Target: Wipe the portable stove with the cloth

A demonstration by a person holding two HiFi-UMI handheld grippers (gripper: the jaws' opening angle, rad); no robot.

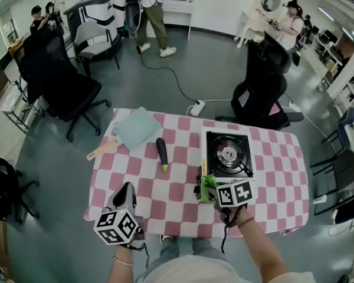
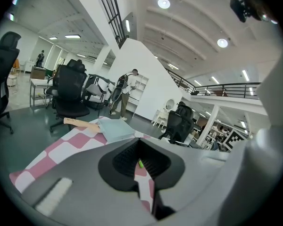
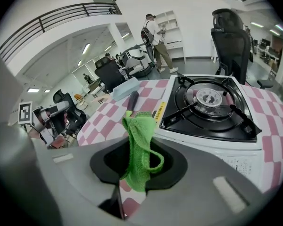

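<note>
The right gripper (image 1: 202, 191) is held forward over the near edge of the checkered table (image 1: 271, 187), forearm reaching in from below. Its jaws are clenched on the green cloth (image 1: 209, 184), which stands bunched between them, just in front of the portable stove (image 1: 229, 153) on its near-left side. The left gripper (image 1: 125, 192) is held low at the table's near-left edge, well apart from the stove, with its jaws pressed together on nothing. A black-handled tool (image 1: 162, 153) lies between the two.
</note>
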